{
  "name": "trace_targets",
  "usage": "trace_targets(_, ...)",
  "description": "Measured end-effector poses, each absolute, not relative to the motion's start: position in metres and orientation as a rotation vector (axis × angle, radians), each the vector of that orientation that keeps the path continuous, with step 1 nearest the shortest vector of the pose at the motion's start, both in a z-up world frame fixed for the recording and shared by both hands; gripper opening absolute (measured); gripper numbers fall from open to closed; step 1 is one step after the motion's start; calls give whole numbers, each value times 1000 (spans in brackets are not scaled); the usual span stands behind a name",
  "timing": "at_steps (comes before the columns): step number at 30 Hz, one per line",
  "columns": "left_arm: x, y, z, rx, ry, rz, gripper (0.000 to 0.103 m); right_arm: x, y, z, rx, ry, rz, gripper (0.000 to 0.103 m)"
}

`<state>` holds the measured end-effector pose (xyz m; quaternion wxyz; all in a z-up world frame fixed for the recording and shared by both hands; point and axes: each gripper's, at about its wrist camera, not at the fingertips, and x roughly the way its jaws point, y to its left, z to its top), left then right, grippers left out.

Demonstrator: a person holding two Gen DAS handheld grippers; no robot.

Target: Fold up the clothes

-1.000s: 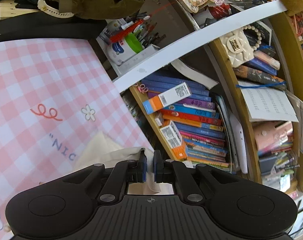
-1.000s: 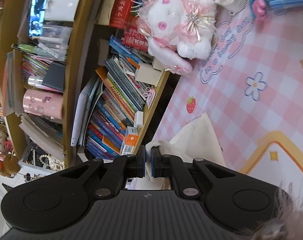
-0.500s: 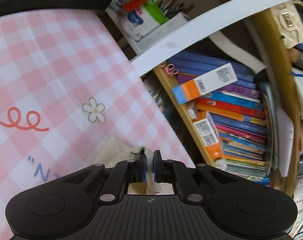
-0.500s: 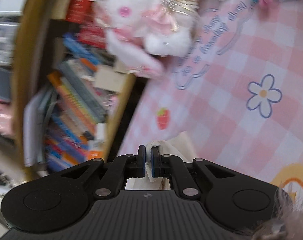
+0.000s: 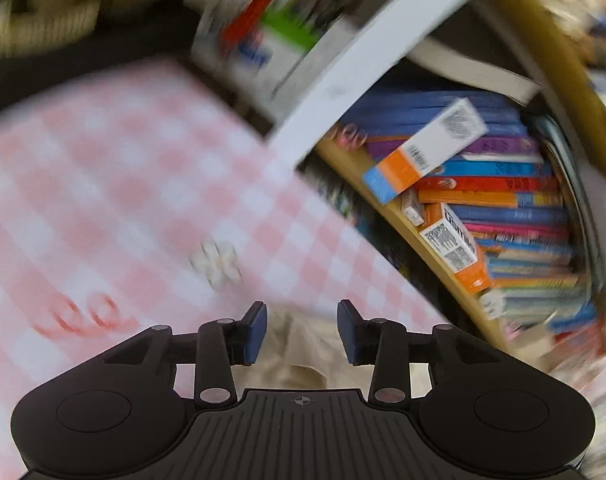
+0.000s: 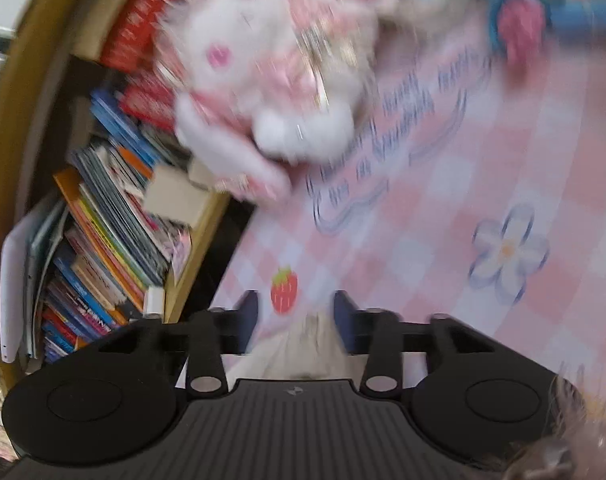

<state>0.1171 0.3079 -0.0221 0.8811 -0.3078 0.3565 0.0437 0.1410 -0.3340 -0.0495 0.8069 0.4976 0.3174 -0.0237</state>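
A cream garment (image 5: 299,354) lies on the pink checked tablecloth (image 5: 115,208), close under my left gripper (image 5: 302,330). That gripper's jaws are opening, and the cloth lies slack between the blue pads (image 5: 256,330) without being pinched. In the right wrist view the same cream garment (image 6: 307,346) shows between and below the fingers of my right gripper (image 6: 295,322). Its jaws are opening too, and the fabric sits loose between them on the tablecloth (image 6: 423,264). Both views are blurred by motion.
The table's far edge runs against a wooden bookshelf packed with books (image 5: 503,216). A white shelf board (image 5: 367,80) and a box of pens (image 5: 271,40) stand behind it. A white and pink plush toy (image 6: 275,80) sits at the table's back edge, beside more books (image 6: 103,248).
Both grippers were shut on the cream garment and have let it go, their jaws now apart. Both hands moved forward and lower over the tablecloth, and the left one rolled.
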Motion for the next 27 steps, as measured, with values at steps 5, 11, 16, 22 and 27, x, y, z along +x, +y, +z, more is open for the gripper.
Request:
trace_targets(5, 100, 222, 0, -171, 747, -85, 36, 130, -295, -5, 587, 645, 42, 42)
trace_targets(11, 90, 116, -17, 132, 769, -259, 36, 123, -192, -12, 62, 749, 221, 39)
trace_targets(16, 94, 90, -33, 211, 827, -248, 36, 130, -158, -29, -2, 813, 256, 39)
trace_targets(22, 114, 85, -33, 239, 868, -200, 37, 127, -151, -35, -106, 838, 284, 40)
trace_targets(27, 178, 98, -12, 154, 791, -55, 38, 128, -151, -33, -134, 856, 307, 40)
